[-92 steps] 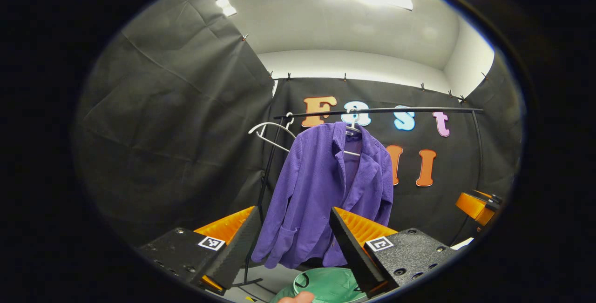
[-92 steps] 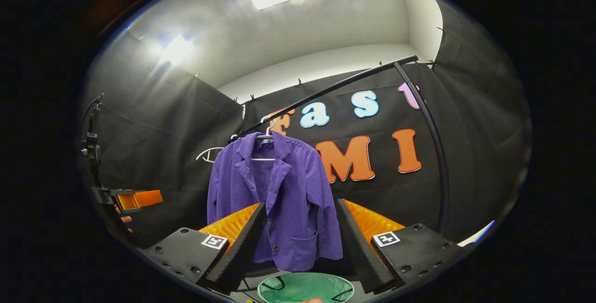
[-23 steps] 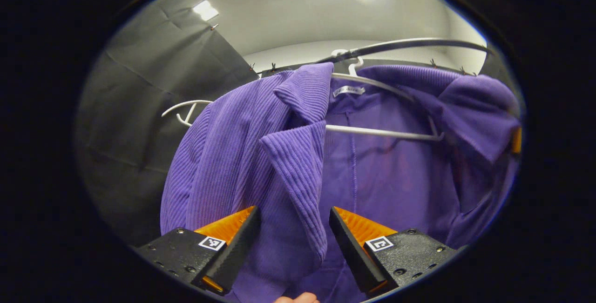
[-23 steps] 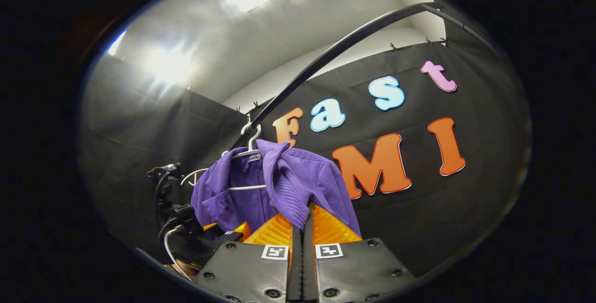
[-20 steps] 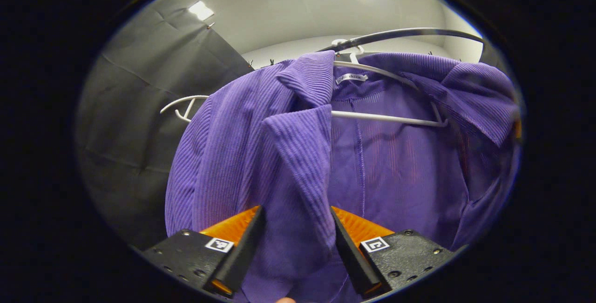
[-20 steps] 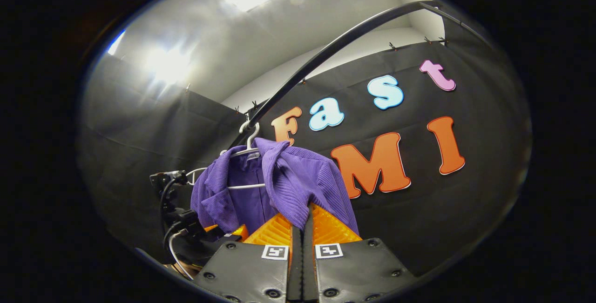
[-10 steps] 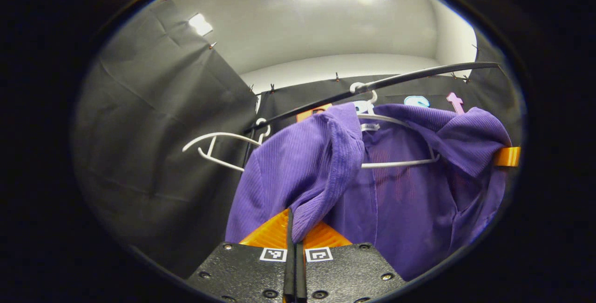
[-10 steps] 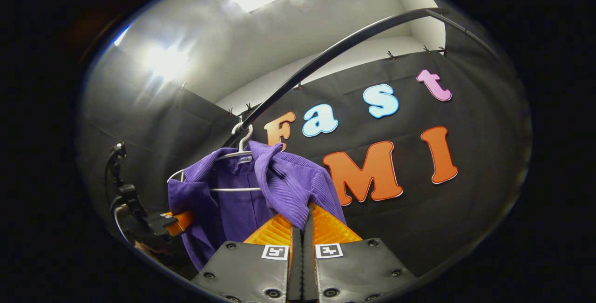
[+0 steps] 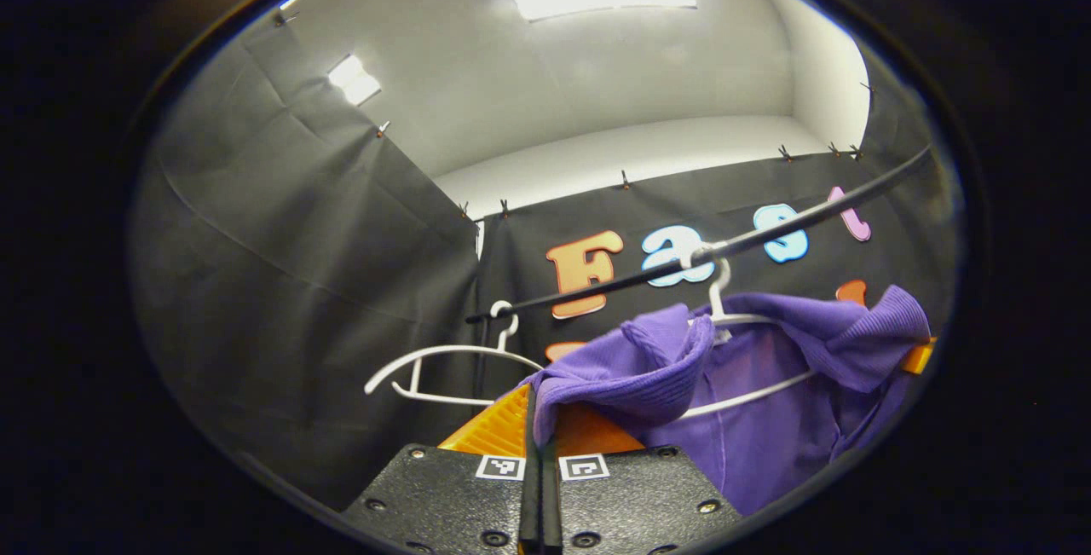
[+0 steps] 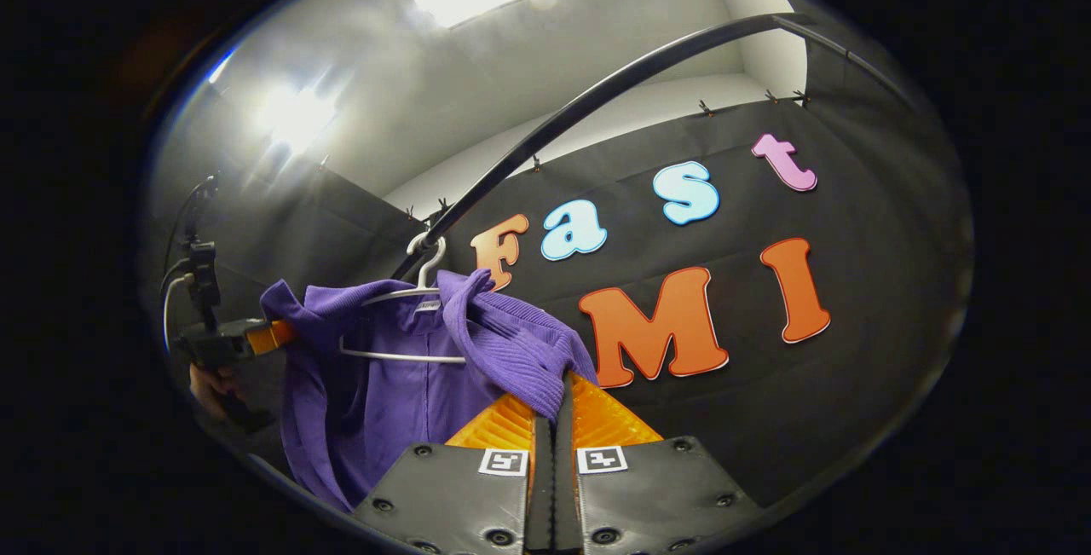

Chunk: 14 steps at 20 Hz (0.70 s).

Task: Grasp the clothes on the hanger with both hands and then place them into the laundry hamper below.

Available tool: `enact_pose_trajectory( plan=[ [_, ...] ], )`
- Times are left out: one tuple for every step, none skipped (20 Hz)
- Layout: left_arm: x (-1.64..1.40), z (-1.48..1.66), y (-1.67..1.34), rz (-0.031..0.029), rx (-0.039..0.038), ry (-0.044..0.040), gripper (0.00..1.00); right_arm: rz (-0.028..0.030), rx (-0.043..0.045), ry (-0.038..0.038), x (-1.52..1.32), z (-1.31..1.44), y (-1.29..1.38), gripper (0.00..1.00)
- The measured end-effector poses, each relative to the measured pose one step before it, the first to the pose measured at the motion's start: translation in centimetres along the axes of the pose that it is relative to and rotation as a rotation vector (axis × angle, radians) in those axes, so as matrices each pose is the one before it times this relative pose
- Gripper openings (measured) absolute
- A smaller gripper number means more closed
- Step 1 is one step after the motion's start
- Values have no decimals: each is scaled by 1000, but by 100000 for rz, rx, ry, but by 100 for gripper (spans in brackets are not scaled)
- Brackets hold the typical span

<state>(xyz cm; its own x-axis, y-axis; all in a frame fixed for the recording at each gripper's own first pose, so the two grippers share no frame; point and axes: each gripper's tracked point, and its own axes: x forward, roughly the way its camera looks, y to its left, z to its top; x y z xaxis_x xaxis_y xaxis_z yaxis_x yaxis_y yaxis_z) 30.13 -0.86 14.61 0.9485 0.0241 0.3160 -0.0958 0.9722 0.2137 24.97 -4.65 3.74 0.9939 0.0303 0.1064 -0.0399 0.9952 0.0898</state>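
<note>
In the left gripper view, the left gripper (image 9: 539,419) is clamped on the front edge of the purple jacket (image 9: 750,419), the fingers pressed together with a fold of ribbed cloth between them. The jacket hangs on the white hanger (image 9: 741,367), whose hook sits on the black rail (image 9: 682,261); the garment lies ahead and to the right of the fingers. An empty hanger (image 9: 443,367) hangs further left on the rail. In the right gripper view, the right gripper (image 10: 554,419) is likewise closed on the jacket's (image 10: 401,401) other lapel, with the hanger (image 10: 401,325) up and to the left of the fingers, below the rail (image 10: 597,112). The left gripper (image 10: 256,335) shows at the jacket's far shoulder, though its fingers are too small there to judge. The two grips appear to stand on opposite sides of the hanger; the shoulders must clear its ends before lowering.
</note>
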Motion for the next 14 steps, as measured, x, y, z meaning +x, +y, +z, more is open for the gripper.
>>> enact_pose_trajectory(
  plan=[
    [930, 1291, 1159, 1324, 3004, -2064, 1, -476, 258, 12, 57, 19, -262, 7],
    [909, 1190, 898, 1520, 3555, -1907, 1, -420, 118, -241, 184, 82, -195, 7],
    [1023, 673, 581, 301, 3059, -1751, 0, -359, 155, -394, 222, 142, -205, 7],
    [585, 584, 394, 104, 3220, -740, 0, -187, 156, -271, -16, 175, -54, 7],
    [489, 67, 313, -234, 2724, 285, 1, -244, 329, -127, 123, 30, -127, 7],
    [686, -378, 153, -361, 2520, 489, 0, -503, 721, -138, 26, 136, -140, 7],
    [432, -459, 341, 479, 2131, 448, 4, -348, 1419, -388, 5, 130, -198, 8],
    [430, -792, 248, 771, -231, 1346, 0, -396, 1744, -613, 32, 164, -111, 8],
    [79, -1049, 107, 445, -2865, 2203, 1, -227, 1445, -505, 49, 177, -185, 8],
    [63, -1400, 62, 343, -3703, 3746, 1, -204, 726, -297, 78, 34, -150, 8],
    [165, -1592, 270, 1480, -1685, 3738, 1, -256, 973, -24, -18, 47, -54, 7],
    [225, -1889, 934, 2186, -467, 3888, 1, -5, 862, 78, -216, 70, 11, 7],
    [288, -2185, 453, 740, -1235, 4543, 1, 224, 432, 109, 9, 36, 55, 7],
    [479, -2593, 237, 951, -1967, 4949, 1, 140, 8, 208, 36, 0, -26, 7]
  ],
)
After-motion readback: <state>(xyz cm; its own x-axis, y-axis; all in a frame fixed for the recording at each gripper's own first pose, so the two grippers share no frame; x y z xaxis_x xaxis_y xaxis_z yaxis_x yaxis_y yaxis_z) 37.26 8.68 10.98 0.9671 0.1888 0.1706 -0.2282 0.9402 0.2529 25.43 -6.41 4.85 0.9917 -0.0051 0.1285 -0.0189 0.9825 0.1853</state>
